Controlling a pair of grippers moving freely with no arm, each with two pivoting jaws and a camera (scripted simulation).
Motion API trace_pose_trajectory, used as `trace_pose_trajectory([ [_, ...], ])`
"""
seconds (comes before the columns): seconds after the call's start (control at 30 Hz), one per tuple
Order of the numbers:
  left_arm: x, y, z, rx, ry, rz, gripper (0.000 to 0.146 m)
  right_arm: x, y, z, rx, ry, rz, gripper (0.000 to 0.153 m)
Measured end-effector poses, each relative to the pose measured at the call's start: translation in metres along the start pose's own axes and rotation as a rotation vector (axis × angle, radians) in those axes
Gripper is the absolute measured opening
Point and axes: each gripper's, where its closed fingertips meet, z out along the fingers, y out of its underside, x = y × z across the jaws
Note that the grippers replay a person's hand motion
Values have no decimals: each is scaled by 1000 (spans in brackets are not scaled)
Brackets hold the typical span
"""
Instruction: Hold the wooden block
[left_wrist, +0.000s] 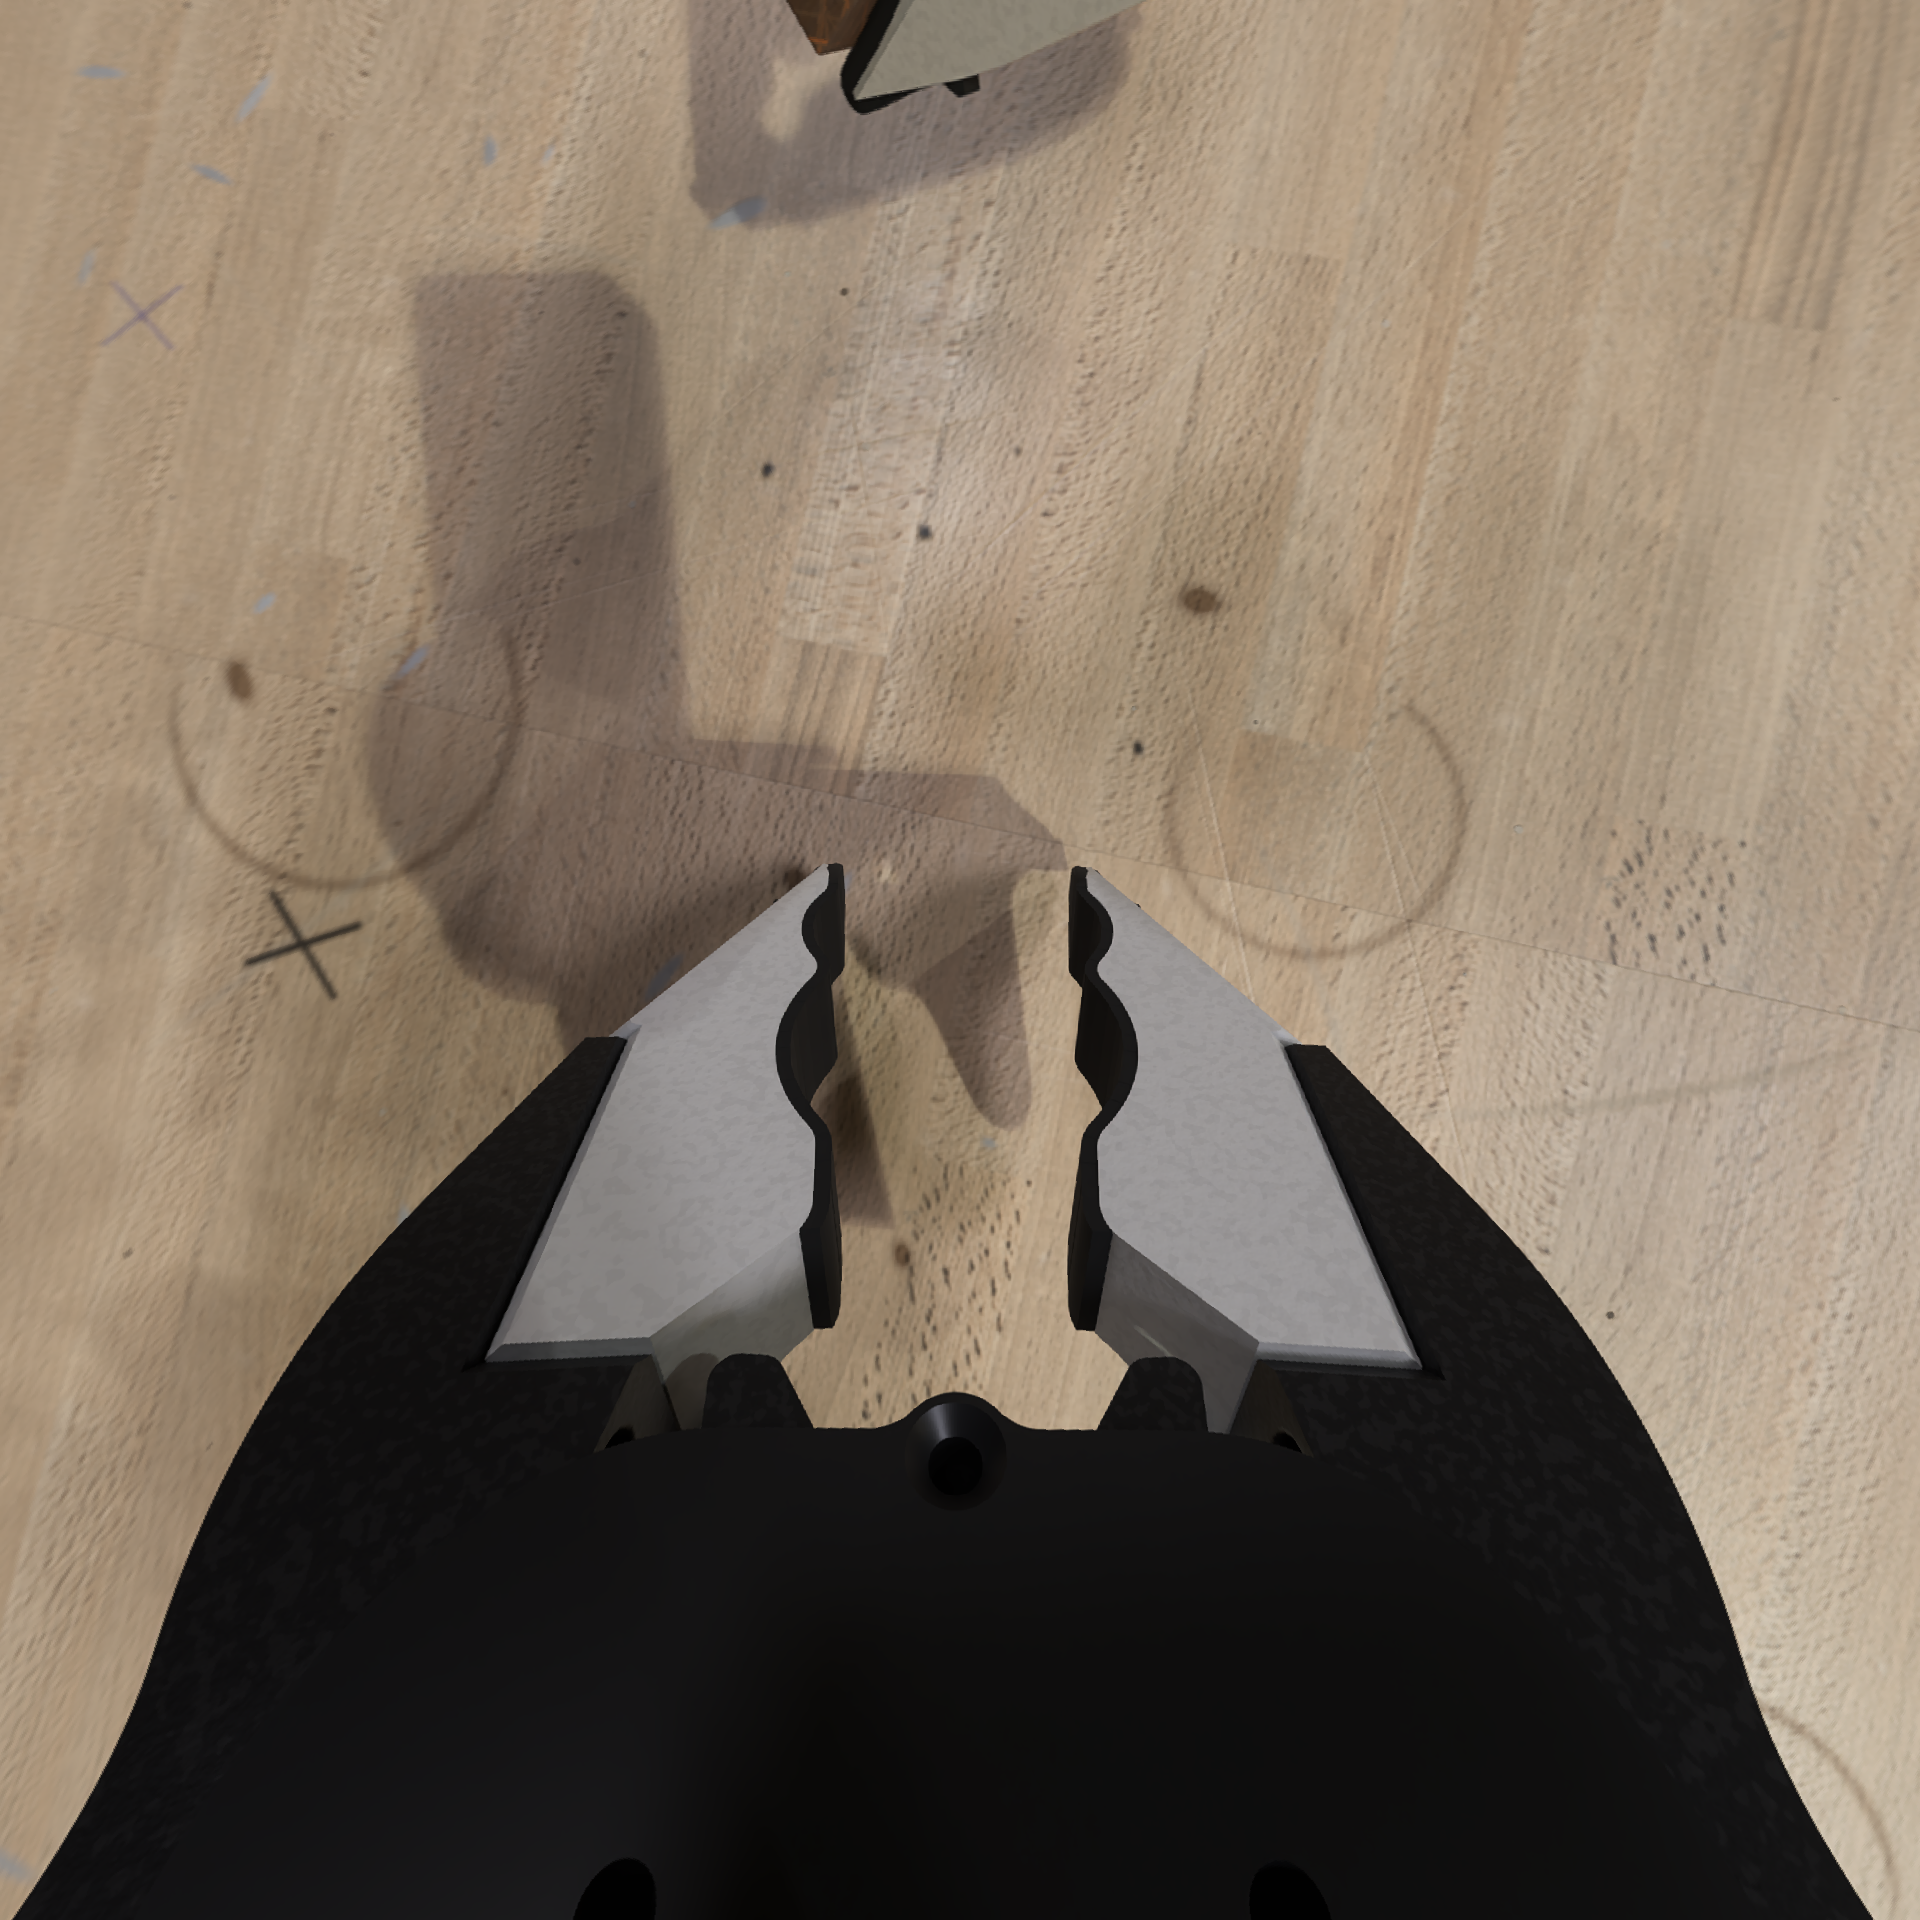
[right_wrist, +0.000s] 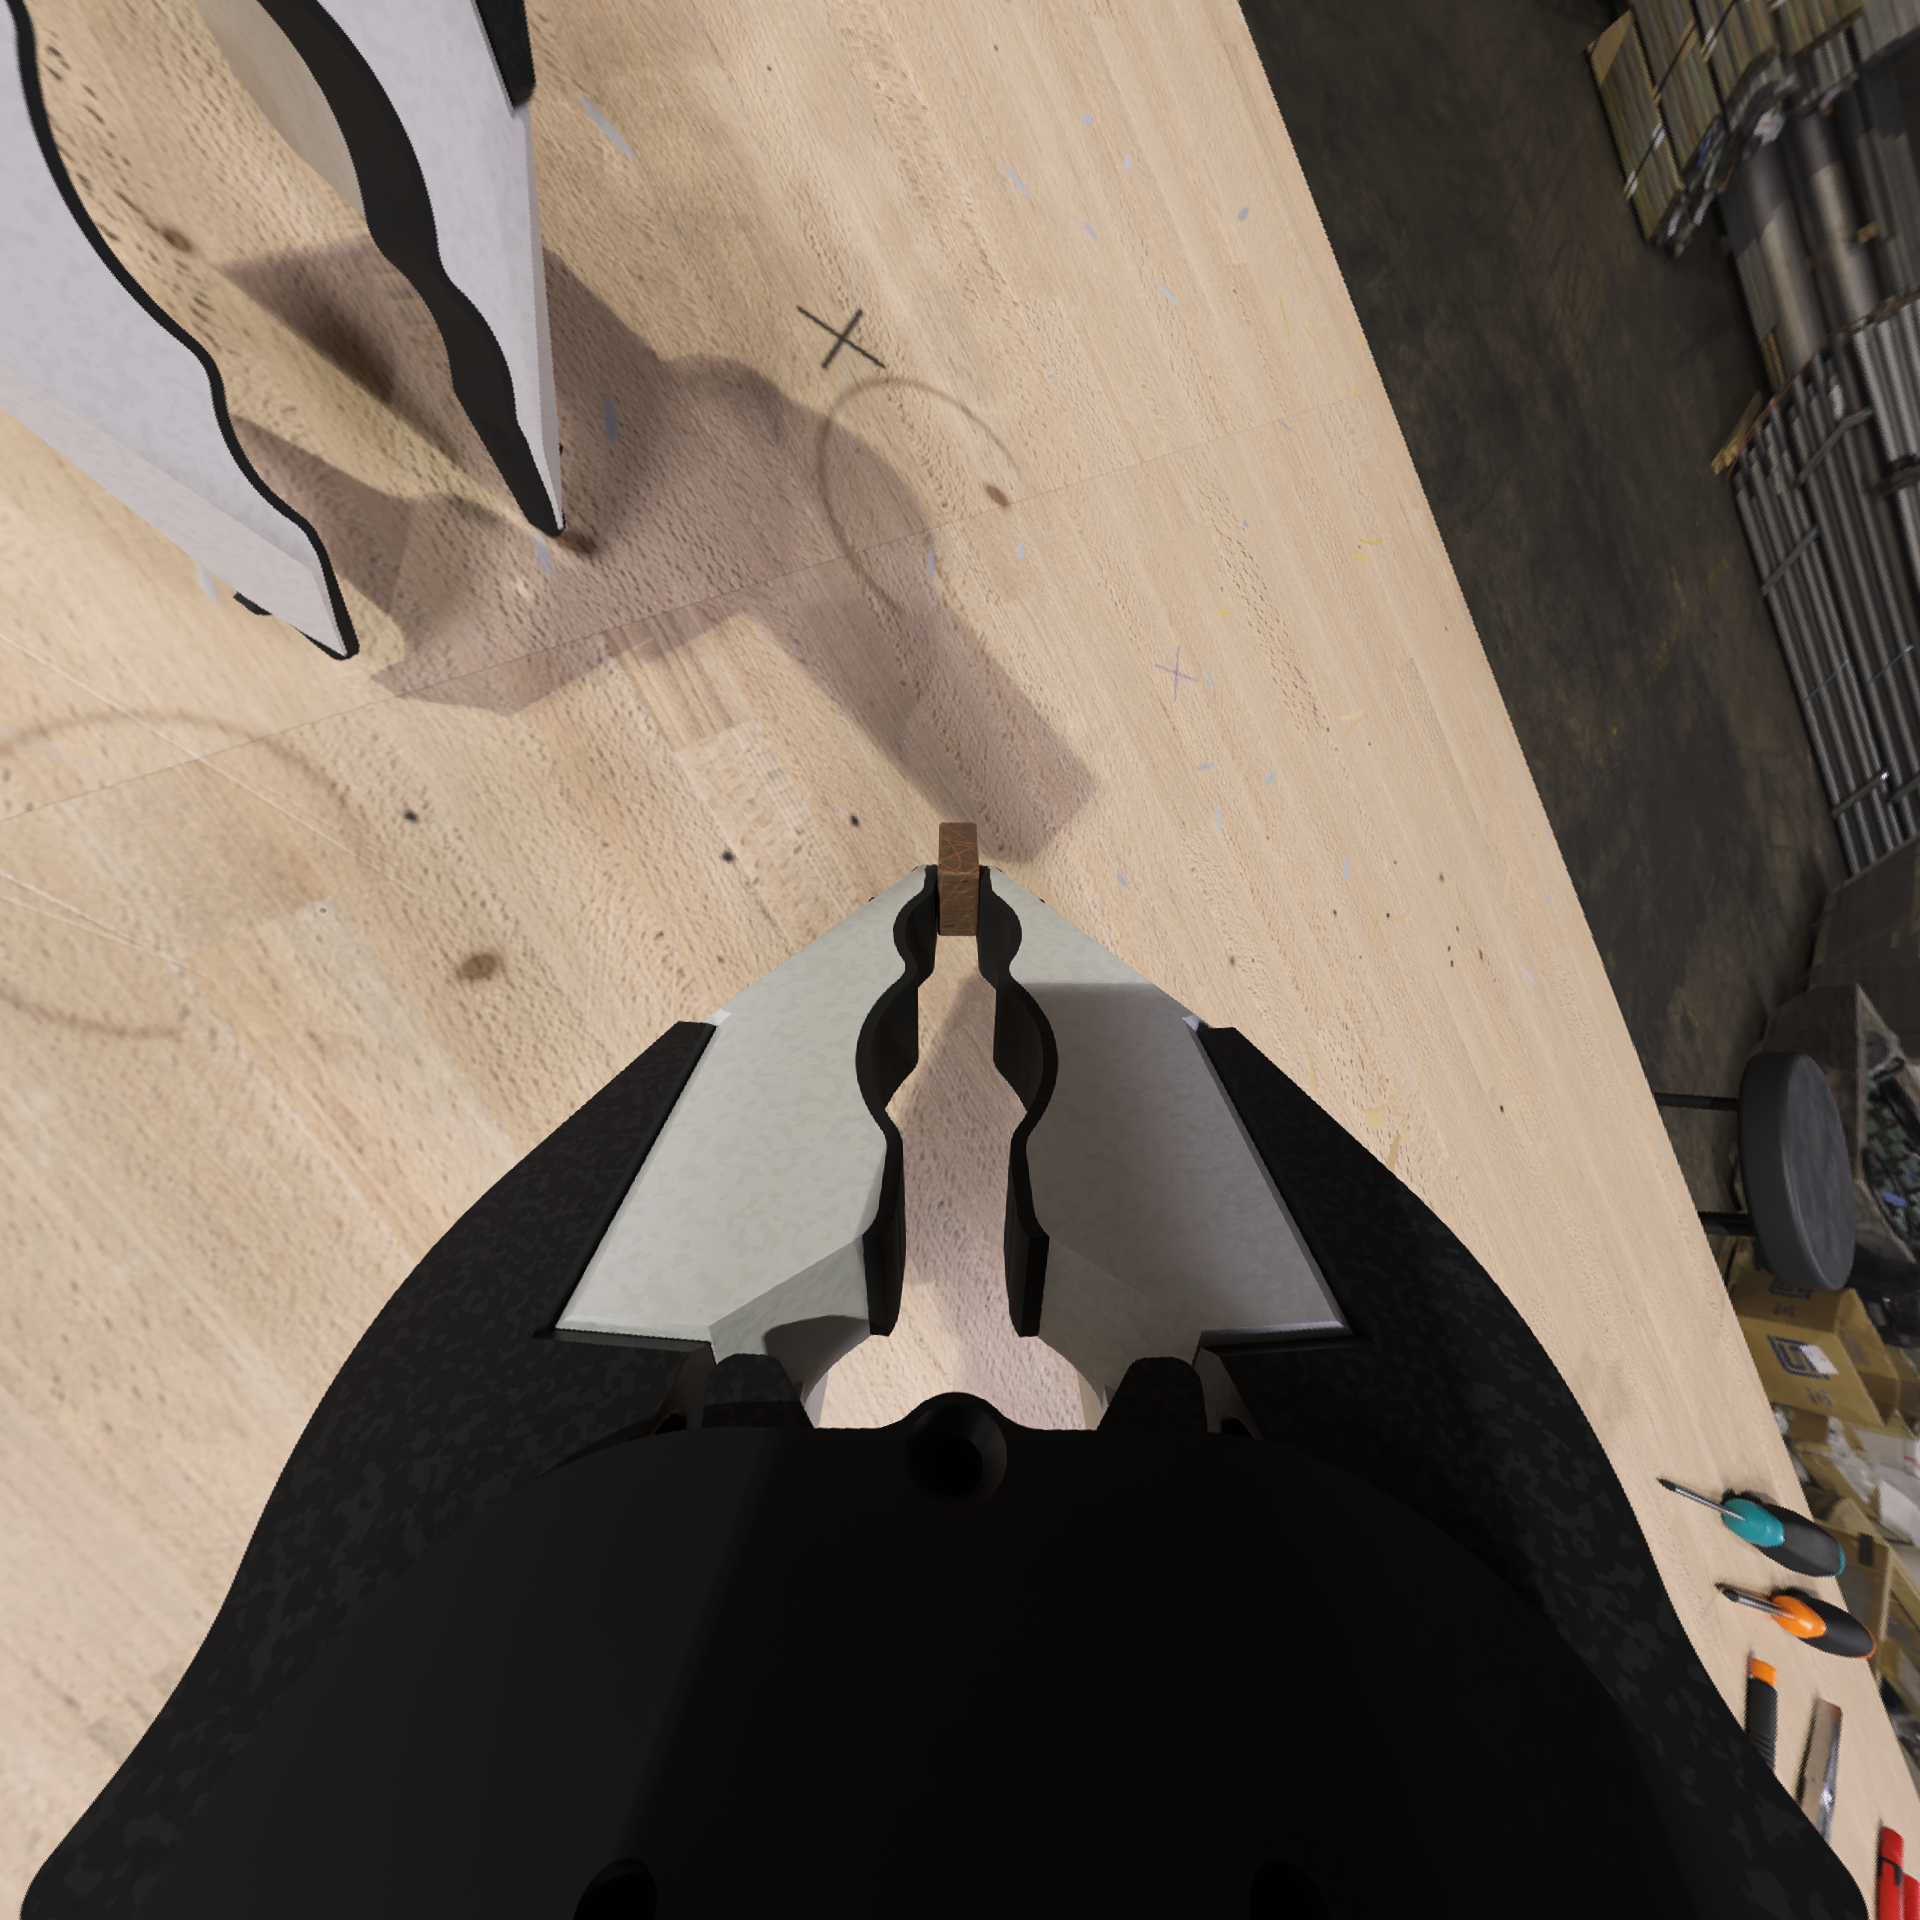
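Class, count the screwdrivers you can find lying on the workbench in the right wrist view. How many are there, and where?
2. A teal-handled screwdriver lies near the workbench's lower right edge; an orange-handled screwdriver lies just below it. Others may be cut off past the frame.

On the table (right_wrist: 1195, 436), two screwdrivers, teal-handled (right_wrist: 1771, 1535) and orange-handled (right_wrist: 1808, 1628), lie near its edge. Beyond that edge stand a black stool (right_wrist: 1797, 1169), boxes (right_wrist: 1813, 1351), and probably stacked pipes (right_wrist: 1829, 582).
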Motion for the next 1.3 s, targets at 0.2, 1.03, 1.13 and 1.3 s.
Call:
trace_pose_trajectory([
  [0.2,5,1,2,-21,34,-42,38,0,1,-1,-6,0,-7,6],
  [1.03,21,5,0,-37,108,34,47,-4,6,-6,-154,-112,-81,6],
  [1.13,20,4,0,-29,115,21,48,-3,10,0,-189,-165,-84,6],
  [1.3,14,6,-6,-27,102,17,48,-2,15,8,-222,-196,-72,6],
])
